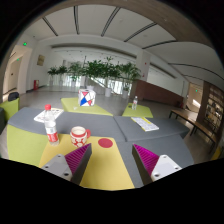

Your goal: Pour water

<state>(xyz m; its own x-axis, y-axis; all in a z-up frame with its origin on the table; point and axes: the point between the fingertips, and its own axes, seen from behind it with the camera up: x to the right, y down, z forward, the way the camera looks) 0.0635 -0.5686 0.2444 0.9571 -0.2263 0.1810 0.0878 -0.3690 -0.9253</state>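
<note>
The tongs (108,162) hang apart, gripping nothing, above the table (150,132). A red coaster (105,143) lies just ahead between the pads. The mug (79,135) stands left of the coaster, and a red-capped water bottle (50,122) left again.

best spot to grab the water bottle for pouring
Take the water bottle around its mid body, below the red cap, coming in level from the front. It stands upright, left of the red mug. The open gripper sits short of it.

Grey tables (150,128), potted plants (100,70), seemingly bright windows (85,55) behind.
</note>
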